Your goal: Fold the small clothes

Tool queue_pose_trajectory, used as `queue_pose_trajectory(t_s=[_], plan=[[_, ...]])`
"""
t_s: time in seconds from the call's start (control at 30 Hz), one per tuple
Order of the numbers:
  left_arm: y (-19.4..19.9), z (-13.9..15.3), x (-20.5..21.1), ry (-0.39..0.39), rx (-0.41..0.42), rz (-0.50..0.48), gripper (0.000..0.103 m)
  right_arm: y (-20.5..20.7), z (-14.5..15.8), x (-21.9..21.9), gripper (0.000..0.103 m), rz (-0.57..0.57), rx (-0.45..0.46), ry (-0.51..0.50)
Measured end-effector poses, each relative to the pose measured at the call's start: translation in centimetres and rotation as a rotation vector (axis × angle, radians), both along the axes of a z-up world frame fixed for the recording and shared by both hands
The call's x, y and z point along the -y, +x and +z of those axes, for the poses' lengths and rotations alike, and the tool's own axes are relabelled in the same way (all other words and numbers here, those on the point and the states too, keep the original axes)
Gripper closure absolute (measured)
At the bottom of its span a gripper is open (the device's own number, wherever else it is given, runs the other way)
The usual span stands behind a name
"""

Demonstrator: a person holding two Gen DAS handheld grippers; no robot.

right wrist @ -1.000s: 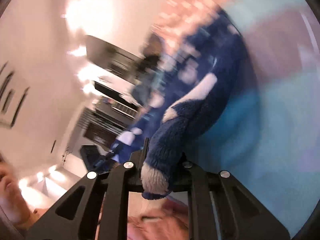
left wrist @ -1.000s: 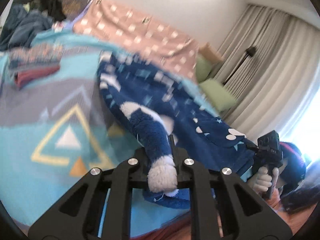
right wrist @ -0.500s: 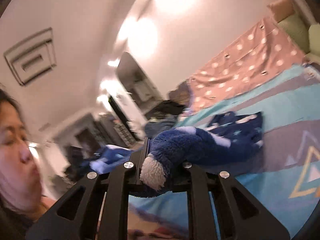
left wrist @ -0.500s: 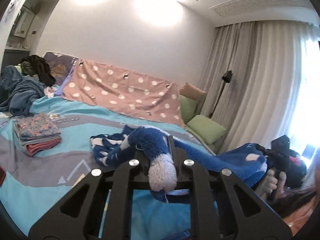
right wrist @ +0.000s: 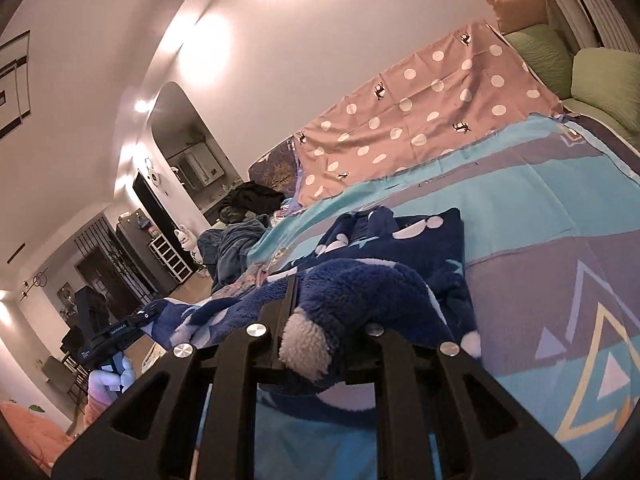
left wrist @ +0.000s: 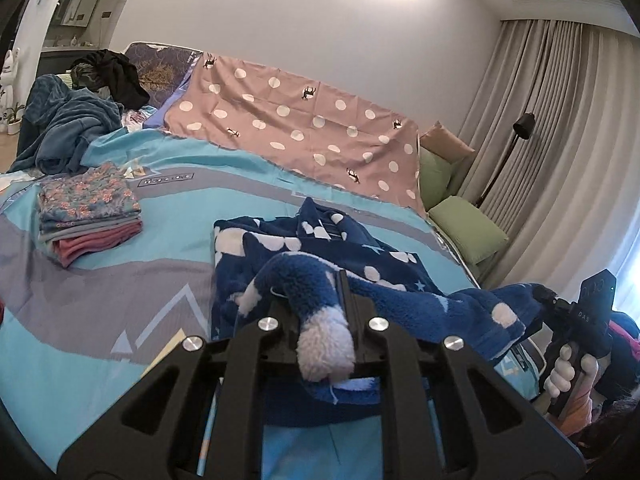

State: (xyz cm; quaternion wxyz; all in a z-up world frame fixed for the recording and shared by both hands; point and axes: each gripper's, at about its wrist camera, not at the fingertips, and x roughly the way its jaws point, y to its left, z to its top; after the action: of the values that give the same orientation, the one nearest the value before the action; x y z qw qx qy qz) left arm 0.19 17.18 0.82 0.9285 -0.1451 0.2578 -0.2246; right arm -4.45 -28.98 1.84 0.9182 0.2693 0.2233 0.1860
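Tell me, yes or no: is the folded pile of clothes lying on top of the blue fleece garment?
No. In the left wrist view the folded pile sits on the bedspread, apart from the blue fleece garment.

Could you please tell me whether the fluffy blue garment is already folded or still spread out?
Not folded: the fluffy blue star-patterned garment lies rumpled on the turquoise bedspread, its white-cuffed ends pinched by the left gripper and right gripper.

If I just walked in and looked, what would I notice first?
You'd first see the fluffy dark-blue fleece garment with white spots, stretched over the turquoise-and-grey bedspread, with the left gripper and the right gripper each pinching a white-tipped end. Next, the neat stack of folded clothes on the bed's far left, and the pink polka-dot sheet along the wall.
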Motion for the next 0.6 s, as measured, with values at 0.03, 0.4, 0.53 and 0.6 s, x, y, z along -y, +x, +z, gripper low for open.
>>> queue_pose_trajectory(t_s=[0.03,0.4,0.53,0.6], plan=[[0.5,-0.1,0.4,0.003,-0.002,0.0,0.09,0.5,-0.2,0.1,0.087,-0.002,-0.004,-0.002],[4.8,1.3,1.7,0.027,0.021,0.01,0.09,4.8,0.8,0.5,0.087,-0.03,0.038,-0.059],[6.0,3.3,2.0,0.045,0.081,0.021,0.09,6.5,2.5,0.2,0.087,-0.03,0.103,-0.114],[6.9,4.1,2.2,0.057,0.105,0.025,0.09,7.7,3.0,0.3,0.087,-0.033,0.12,-0.126]])
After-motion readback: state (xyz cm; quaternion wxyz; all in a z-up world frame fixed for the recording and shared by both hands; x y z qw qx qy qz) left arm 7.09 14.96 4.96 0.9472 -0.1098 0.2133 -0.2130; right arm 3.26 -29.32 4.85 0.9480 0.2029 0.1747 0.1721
